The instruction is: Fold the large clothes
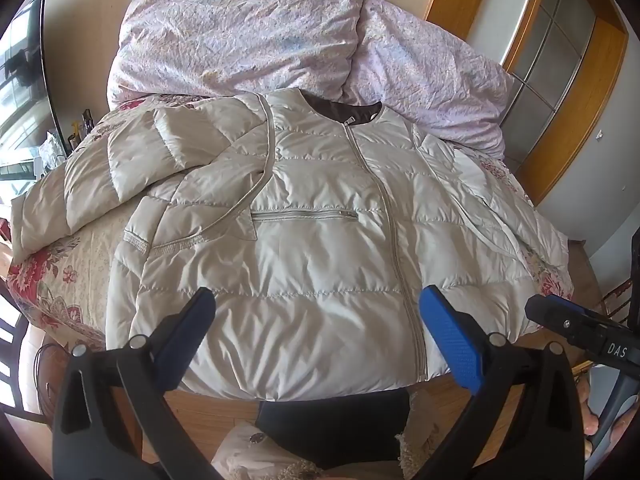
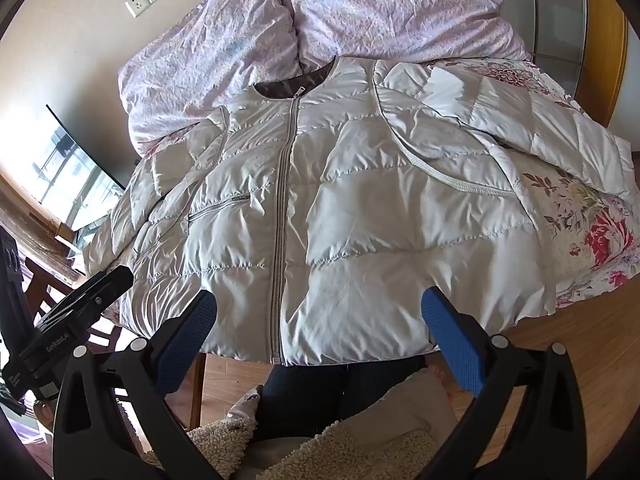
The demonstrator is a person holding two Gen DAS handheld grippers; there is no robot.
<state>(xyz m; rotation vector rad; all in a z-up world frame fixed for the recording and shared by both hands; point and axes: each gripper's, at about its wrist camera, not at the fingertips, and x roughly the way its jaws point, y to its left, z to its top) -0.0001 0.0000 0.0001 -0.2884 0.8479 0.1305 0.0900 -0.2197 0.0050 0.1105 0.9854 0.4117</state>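
A cream quilted puffer jacket [image 1: 312, 232] lies face up and zipped on the bed, collar away from me and hem at the near edge; it also shows in the right wrist view [image 2: 360, 208]. Its left sleeve [image 1: 80, 188] is spread out to the left, and its right sleeve [image 2: 552, 128] to the right. My left gripper [image 1: 318, 304] is open and empty, hovering above the hem. My right gripper [image 2: 318, 304] is open and empty above the hem near the zipper [image 2: 280, 220]. The right gripper also appears at the right edge of the left wrist view [image 1: 580, 324].
A crumpled lilac duvet [image 1: 280, 32] is piled at the head of the bed. The floral bedspread [image 2: 592, 232] shows around the jacket. A TV [image 2: 68, 172] stands at the left, a wooden door frame [image 1: 568, 120] at the right. The person's legs [image 2: 340, 392] are below the hem.
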